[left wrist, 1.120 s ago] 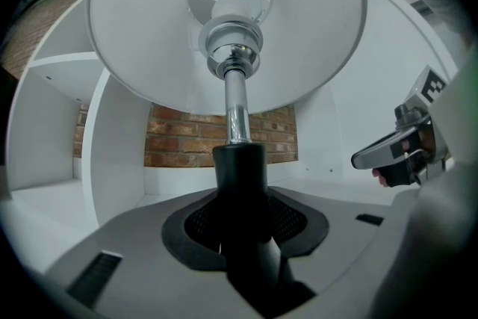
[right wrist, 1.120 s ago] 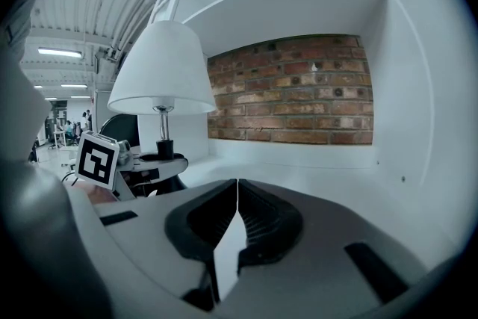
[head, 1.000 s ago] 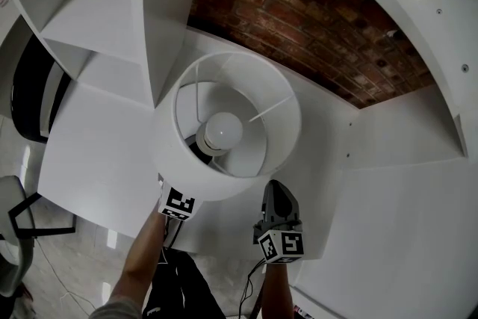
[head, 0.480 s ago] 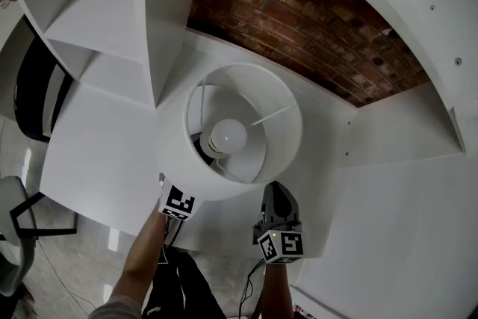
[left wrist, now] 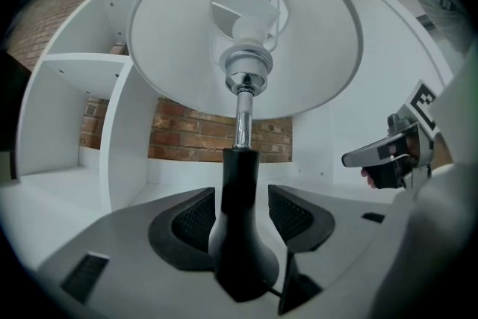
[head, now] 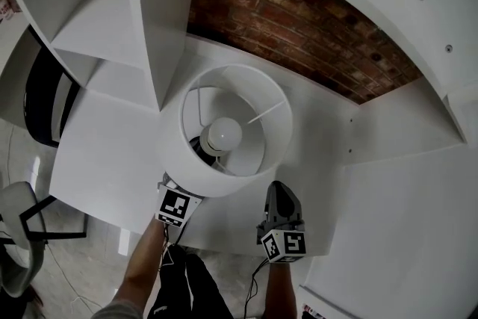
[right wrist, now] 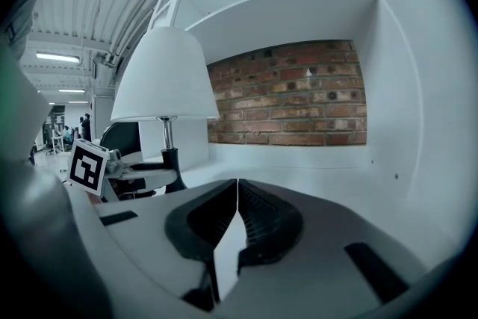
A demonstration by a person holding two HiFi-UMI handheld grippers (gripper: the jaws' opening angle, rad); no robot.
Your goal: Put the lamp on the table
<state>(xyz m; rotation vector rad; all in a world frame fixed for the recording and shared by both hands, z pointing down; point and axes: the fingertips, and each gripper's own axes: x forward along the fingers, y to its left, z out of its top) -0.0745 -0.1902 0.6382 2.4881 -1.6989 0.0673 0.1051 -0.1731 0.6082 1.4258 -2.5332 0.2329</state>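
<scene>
Lamp (head: 224, 132) stands upright on white table (head: 104, 153), near the front edge, just right of the shelf divider (head: 160, 11) and in front of the brick wall (head: 299, 19). In the head view the shade (head: 179, 160) hides the base, so contact can't be checked there. In the right gripper view the black base (right wrist: 170, 174) looks seated on the tabletop, probably fully down. Bulb (head: 224, 133) shows through the open top of the shade.

Left gripper (left wrist: 243, 219): jaws opening, with the lamp's black neck (left wrist: 239, 183) between them. There is a clear gap between the neck and the right-hand pad (left wrist: 291, 217). The other pad (left wrist: 196, 220) is very close to the neck, and it's hard to say if it touches. This reads as released, not clamping. Chrome stem (left wrist: 240, 119) rises from the neck into the shade. In the head view only this gripper's marker cube (head: 175, 205) shows, tucked under the shade's rim.

Right gripper (right wrist: 237, 190): jaws pressed together with nothing between them. It sits over the table's front edge, beside the lamp but apart from it, to the lamp's right.

Dark chair (head: 41, 93) off the table's left side.
</scene>
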